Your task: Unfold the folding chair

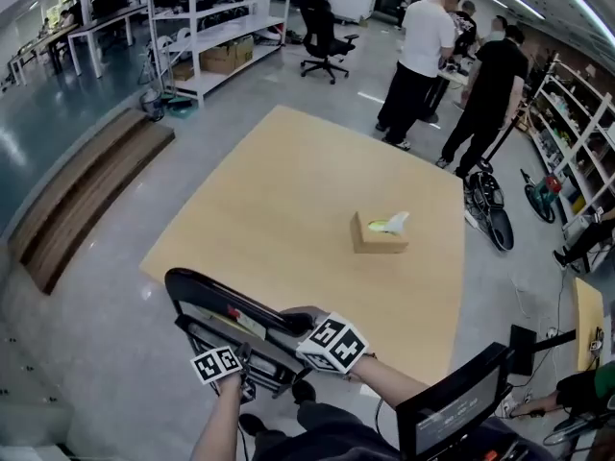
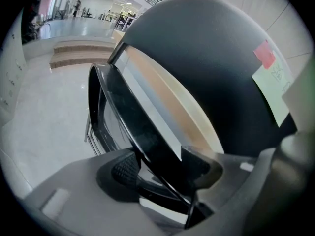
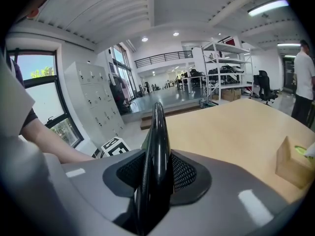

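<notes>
The black folding chair [image 1: 226,305] stands folded flat against the near edge of the wooden table [image 1: 288,190]. My right gripper [image 1: 300,323] is shut on the chair's glossy top tube [image 3: 158,127], whose two sides its ribbed pads [image 3: 183,173] press. My left gripper [image 1: 245,377] sits lower on the chair's left side. In the left gripper view a black frame tube [image 2: 147,141] fills the gap between the pads [image 2: 125,170] of that gripper [image 2: 162,168], with the dark seat panel [image 2: 211,68] and its red and pale stickers just beyond. The chair's legs are hidden below.
A cardboard tissue box [image 1: 379,232] lies on the table. Several people [image 1: 420,60] stand past the far right corner. Wooden steps [image 1: 86,190] run along the left, white shelving [image 1: 207,27] and an office chair [image 1: 322,32] stand at the back, and a dark screen [image 1: 452,411] is by my right elbow.
</notes>
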The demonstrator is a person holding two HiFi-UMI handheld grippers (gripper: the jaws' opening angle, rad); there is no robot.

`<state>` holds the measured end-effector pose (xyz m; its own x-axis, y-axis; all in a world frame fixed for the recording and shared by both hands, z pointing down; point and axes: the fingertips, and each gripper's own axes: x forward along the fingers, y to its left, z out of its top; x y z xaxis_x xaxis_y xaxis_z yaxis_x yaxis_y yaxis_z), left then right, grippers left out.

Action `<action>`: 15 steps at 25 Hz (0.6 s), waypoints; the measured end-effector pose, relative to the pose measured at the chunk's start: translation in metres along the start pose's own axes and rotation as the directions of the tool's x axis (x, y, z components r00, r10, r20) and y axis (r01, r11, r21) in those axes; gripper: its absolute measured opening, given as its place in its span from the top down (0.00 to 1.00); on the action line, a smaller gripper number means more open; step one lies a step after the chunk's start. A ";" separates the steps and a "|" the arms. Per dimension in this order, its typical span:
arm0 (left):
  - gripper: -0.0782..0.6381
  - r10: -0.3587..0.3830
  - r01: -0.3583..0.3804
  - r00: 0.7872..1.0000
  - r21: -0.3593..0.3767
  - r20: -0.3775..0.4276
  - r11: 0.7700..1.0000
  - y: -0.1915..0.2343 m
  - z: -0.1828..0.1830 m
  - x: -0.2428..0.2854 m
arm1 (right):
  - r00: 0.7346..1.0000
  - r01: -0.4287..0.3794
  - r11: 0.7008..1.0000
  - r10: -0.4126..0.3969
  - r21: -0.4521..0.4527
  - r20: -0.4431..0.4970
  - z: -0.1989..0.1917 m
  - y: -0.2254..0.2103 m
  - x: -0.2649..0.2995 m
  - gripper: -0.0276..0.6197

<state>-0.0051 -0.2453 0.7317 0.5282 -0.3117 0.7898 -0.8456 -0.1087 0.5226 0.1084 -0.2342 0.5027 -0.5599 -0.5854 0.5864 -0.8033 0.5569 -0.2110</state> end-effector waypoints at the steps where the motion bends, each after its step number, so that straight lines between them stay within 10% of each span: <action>1: 0.54 0.002 -0.001 1.000 -0.008 0.002 1.000 0.004 -0.004 0.001 | 1.000 -0.011 1.000 0.011 0.000 -0.002 -0.003 0.002 0.001 0.76; 15: 0.61 -0.115 0.115 0.993 -0.006 0.024 0.993 -0.034 0.011 -0.011 | 0.999 0.029 0.999 -0.029 0.022 0.017 0.012 -0.018 -0.015 0.76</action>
<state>0.0171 -0.2484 0.7019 0.6201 -0.3194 0.7166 -0.7786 -0.1383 0.6121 0.1290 -0.2427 0.4886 -0.5394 -0.6114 0.5790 -0.8235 0.5267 -0.2109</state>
